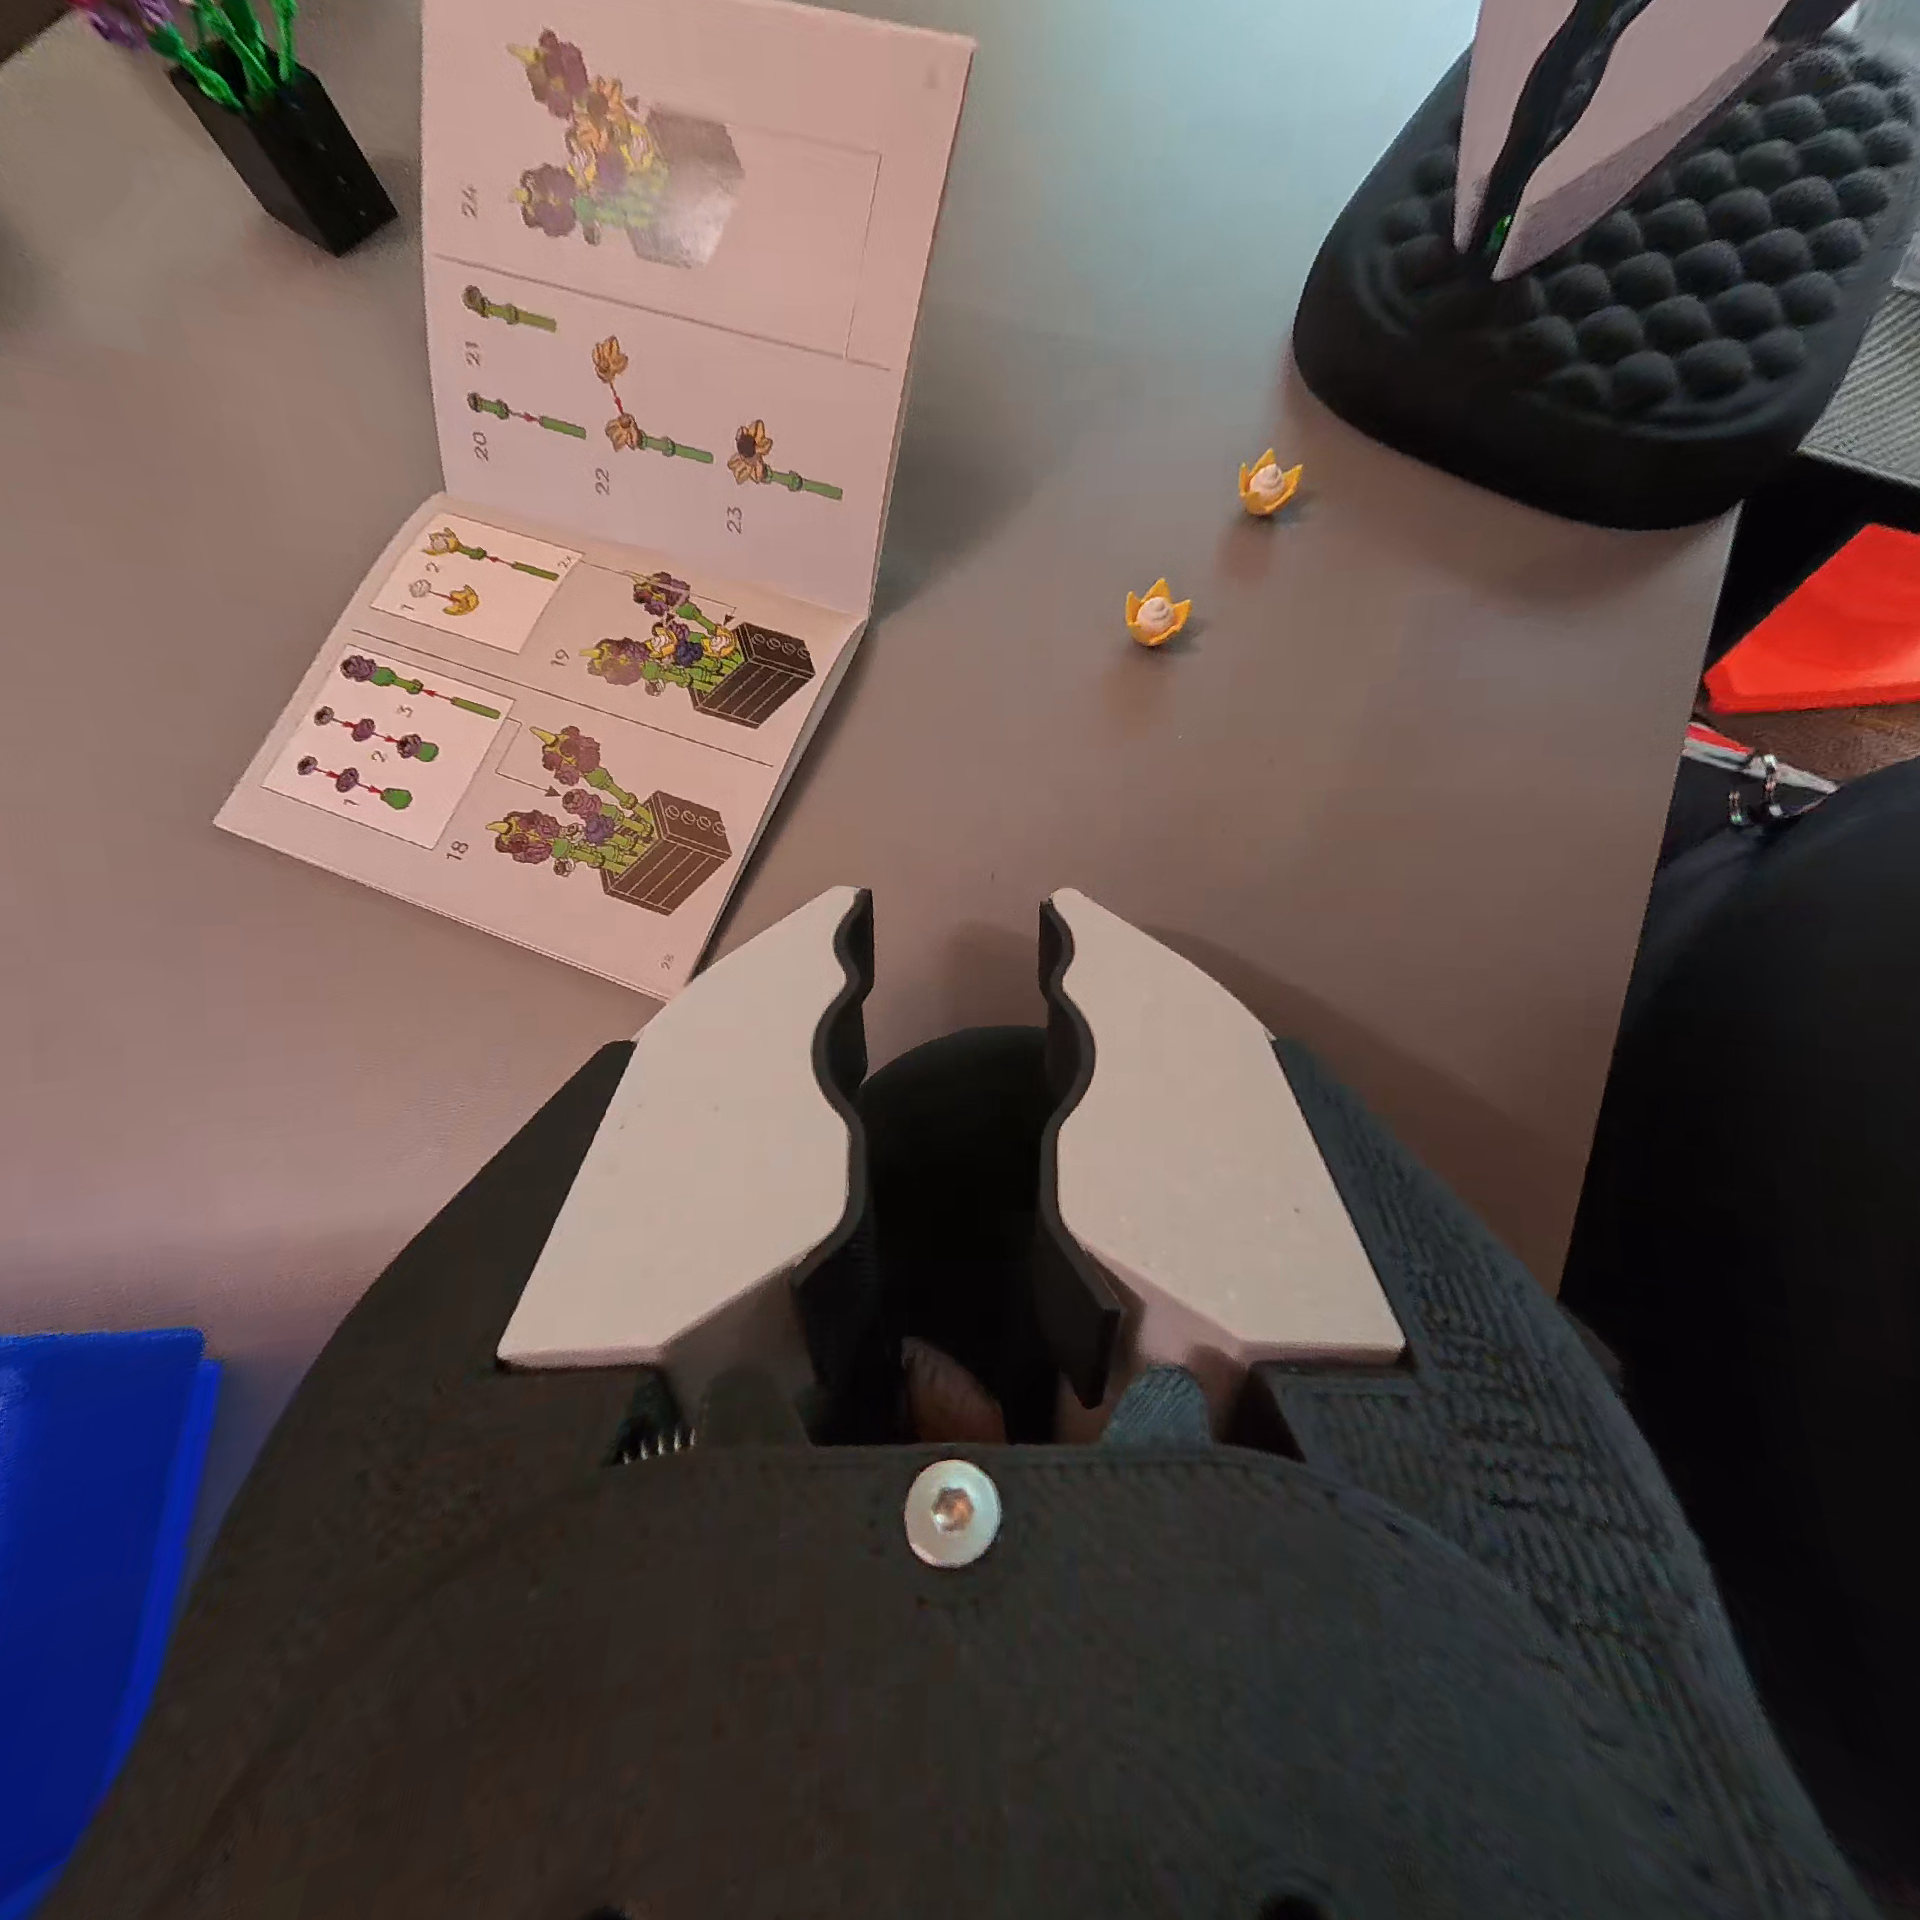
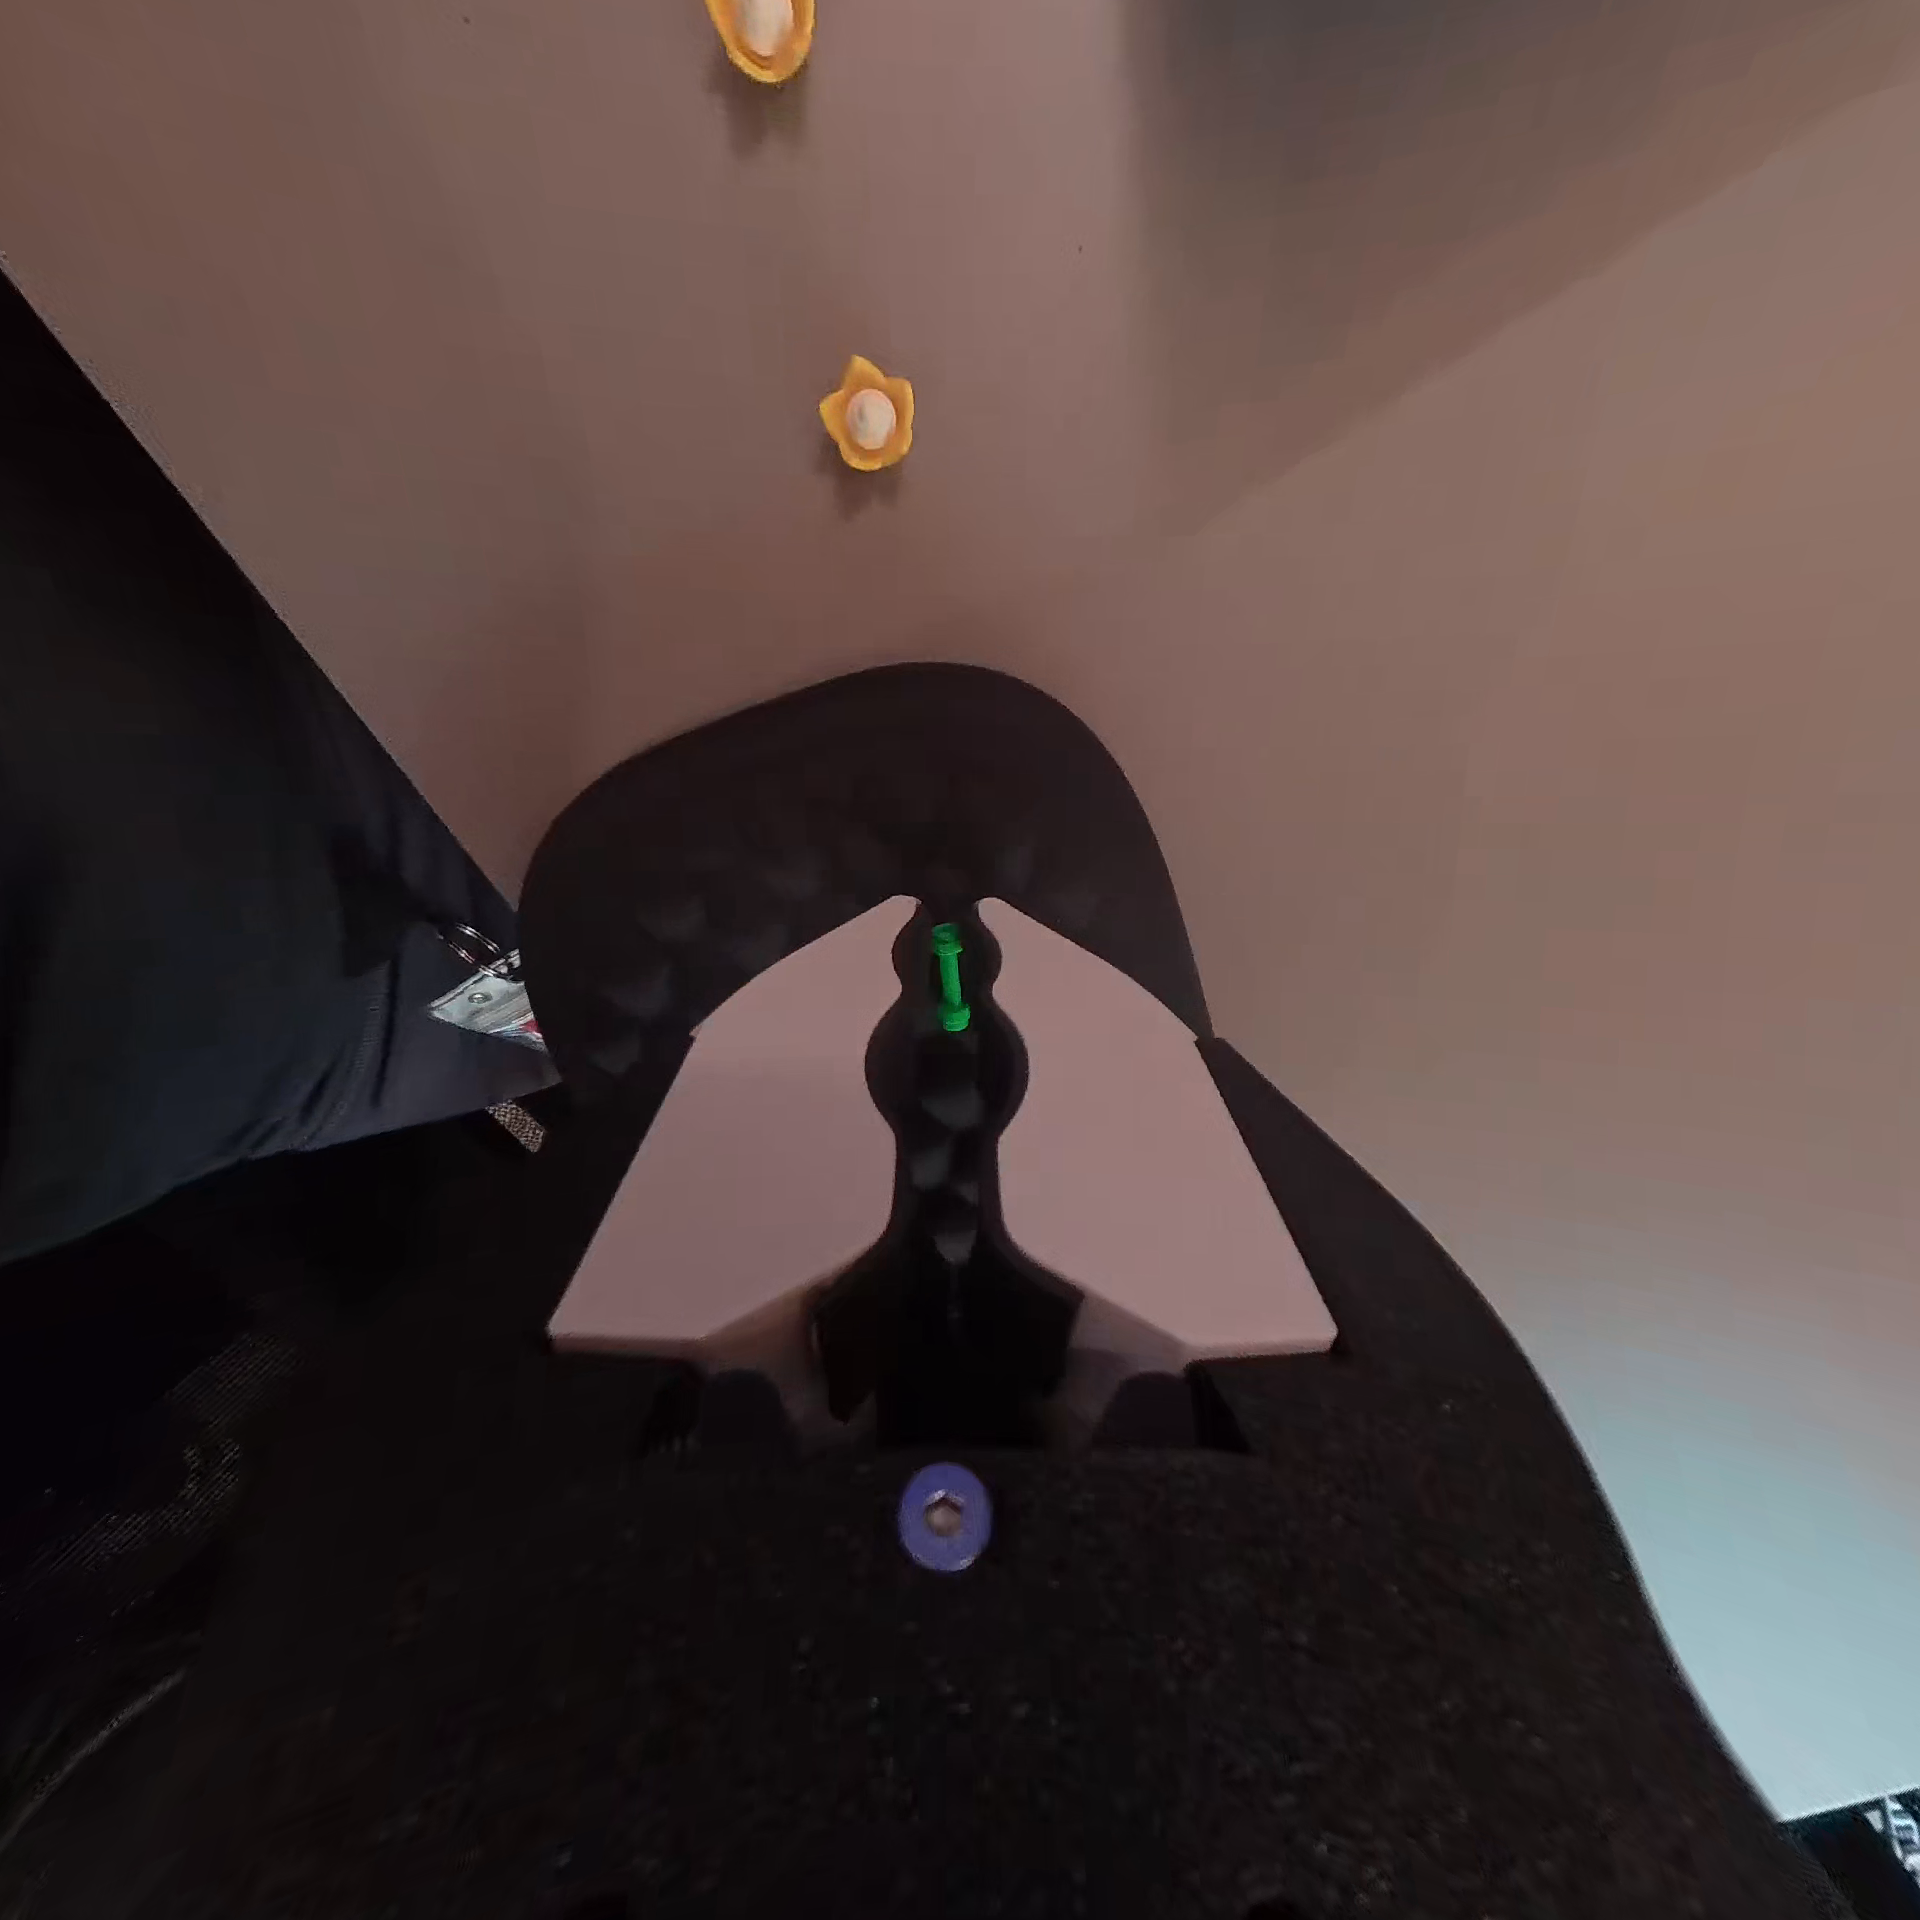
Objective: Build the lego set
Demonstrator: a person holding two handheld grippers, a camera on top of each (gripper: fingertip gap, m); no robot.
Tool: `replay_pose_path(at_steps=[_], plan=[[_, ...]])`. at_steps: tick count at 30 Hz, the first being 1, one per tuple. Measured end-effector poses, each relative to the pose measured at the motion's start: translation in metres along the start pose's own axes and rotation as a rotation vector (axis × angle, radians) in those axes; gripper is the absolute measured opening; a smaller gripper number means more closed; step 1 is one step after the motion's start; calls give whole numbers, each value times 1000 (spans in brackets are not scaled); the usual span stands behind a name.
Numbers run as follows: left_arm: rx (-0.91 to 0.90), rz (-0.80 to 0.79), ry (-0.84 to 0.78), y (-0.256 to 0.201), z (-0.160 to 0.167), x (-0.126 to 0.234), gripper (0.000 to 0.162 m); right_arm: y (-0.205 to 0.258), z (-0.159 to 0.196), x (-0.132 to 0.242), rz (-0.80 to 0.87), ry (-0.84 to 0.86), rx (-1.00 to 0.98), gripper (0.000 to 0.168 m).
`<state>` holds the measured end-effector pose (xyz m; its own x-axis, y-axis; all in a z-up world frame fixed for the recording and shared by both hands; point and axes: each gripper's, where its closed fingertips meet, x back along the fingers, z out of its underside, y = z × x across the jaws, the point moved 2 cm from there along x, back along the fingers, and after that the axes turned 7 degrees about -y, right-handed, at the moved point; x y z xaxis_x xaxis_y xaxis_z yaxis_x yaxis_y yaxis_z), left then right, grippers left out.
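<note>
Right gripper [image 2: 948, 914]: fingers closed on a small green stem [image 2: 948, 977], tips down on a black bumpy pad [image 2: 727, 821], likely to steady the stem for fitting a flower. Left gripper [image 1: 954, 914]: fingers parted, holding nothing, hovering over the table [image 1: 1351, 831] beside the open instruction booklet [image 1: 644, 416]. Two yellow flower pieces [image 1: 1155, 613] [image 1: 1268, 483] lie loose between the grippers; the part-built black vase [image 1: 291, 156] stands well apart, beyond the booklet.

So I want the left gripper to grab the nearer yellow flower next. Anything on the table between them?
Nothing visible. The left gripper is open over bare table, and the nearer yellow flower lies ahead and to its right with only tabletop between. The booklet lies off to the left, clear of that path.
</note>
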<state>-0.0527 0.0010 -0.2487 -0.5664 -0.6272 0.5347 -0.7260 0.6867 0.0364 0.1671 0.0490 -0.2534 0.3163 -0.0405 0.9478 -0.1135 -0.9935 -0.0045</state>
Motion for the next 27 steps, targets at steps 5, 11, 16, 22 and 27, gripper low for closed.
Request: replay_pose_path(at_steps=[5,11,16,22,27], plan=[[25,1,-36,2,-3,3,31,-1,4,10,-4,-26,32,24],[-6,19,17,-3,1,0,31,0,10,16,-6,-24,56,16],[-35,25,17,-6,-2,0,31,-1,10,8,-13,-38,56,12],[-22,124,-77,-22,-25,-3,31,0,9,-1,-29,-69,-9,4],[-36,193,-100,-33,-50,-22,34,-1,10,-5,-53,-115,-82,4]])
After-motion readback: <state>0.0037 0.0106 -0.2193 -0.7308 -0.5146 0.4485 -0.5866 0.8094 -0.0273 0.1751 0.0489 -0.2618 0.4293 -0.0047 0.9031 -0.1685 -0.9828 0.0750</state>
